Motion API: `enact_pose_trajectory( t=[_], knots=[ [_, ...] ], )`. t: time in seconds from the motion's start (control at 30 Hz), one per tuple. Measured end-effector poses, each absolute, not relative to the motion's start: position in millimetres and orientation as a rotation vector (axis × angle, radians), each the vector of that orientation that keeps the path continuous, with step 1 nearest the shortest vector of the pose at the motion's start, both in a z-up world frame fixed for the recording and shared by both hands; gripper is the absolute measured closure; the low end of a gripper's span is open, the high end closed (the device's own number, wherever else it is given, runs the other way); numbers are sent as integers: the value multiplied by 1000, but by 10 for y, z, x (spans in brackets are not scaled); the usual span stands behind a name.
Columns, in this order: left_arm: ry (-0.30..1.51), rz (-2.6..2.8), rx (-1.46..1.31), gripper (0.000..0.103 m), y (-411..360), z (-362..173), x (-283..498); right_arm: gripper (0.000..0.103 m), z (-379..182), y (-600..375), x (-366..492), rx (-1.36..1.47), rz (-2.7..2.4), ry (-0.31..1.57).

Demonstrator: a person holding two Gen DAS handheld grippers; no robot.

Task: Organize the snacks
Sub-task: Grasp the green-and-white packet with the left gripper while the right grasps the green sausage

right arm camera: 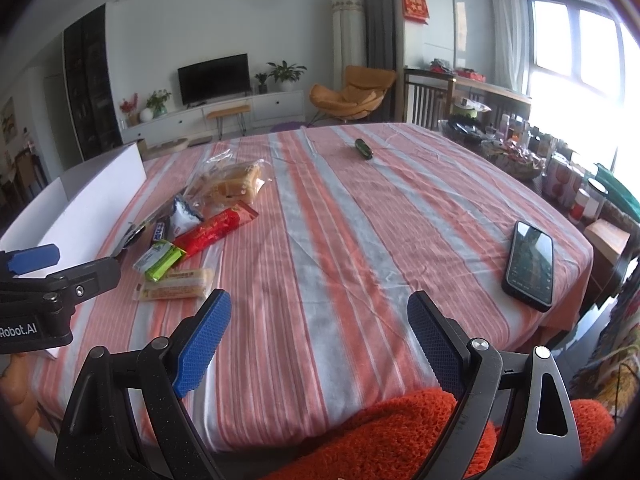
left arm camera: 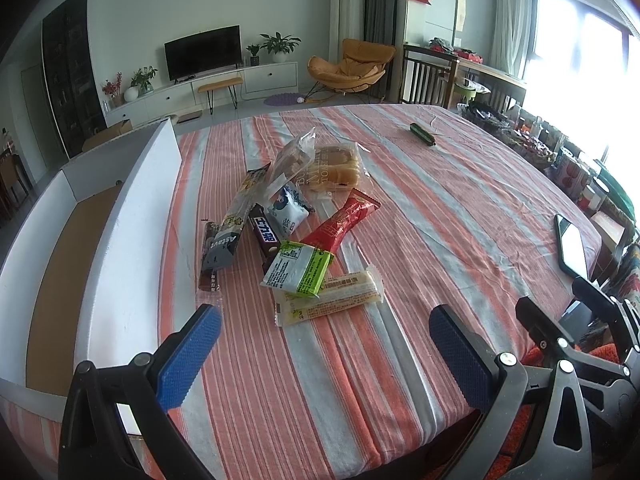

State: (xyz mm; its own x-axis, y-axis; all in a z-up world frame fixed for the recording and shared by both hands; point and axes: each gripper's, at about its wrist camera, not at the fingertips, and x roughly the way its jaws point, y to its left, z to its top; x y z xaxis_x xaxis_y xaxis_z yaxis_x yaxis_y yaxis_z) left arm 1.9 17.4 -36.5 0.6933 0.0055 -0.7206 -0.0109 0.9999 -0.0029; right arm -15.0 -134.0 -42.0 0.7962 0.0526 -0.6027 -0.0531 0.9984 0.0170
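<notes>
A heap of wrapped snacks lies on the table covered with an orange, white and grey striped cloth (left arm camera: pixel 440 208), just beside a white-walled cardboard box with a brown floor (left arm camera: pixel 132 216) that stands along the table's left edge. At the near end of the heap a long pale-yellow wafer bar in clear wrap (left arm camera: pixel 330 298) lies flat, with a white and lime-green packet (left arm camera: pixel 298 268) overlapping its far side. A red stick-shaped wrapper (left arm camera: pixel 340 220) angles away behind that, beside a dark brown chocolate bar with white lettering (left arm camera: pixel 265 236), a small white and blue pouch (left arm camera: pixel 289 208) and a long grey and yellow packet (left arm camera: pixel 232 228). Farthest back sit two clear bags of golden bread (left arm camera: pixel 336 166). The left gripper (left arm camera: pixel 324 344) hovers over the cloth just short of the wafer bar, its blue-padded fingers spread wide and holding nothing. The right gripper (right arm camera: pixel 320 336) is likewise wide open and empty, above bare cloth to the right of the heap. A black smartphone (right arm camera: pixel 530 266) lies near the table's right edge, and a small dark green object (right arm camera: pixel 363 148) rests far across the table.
</notes>
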Motion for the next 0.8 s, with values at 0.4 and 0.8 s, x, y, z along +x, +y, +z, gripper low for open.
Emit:
enact_pose_trajectory(
  t=[0.4, 0.8],
  knots=[
    [1021, 20, -77, 0, 591, -958, 80, 11, -597, -1558, 143, 186, 124, 829],
    [1093, 9, -21, 0, 510, -1266, 219, 11, -792, -1387, 308, 167, 165, 955]
  ],
)
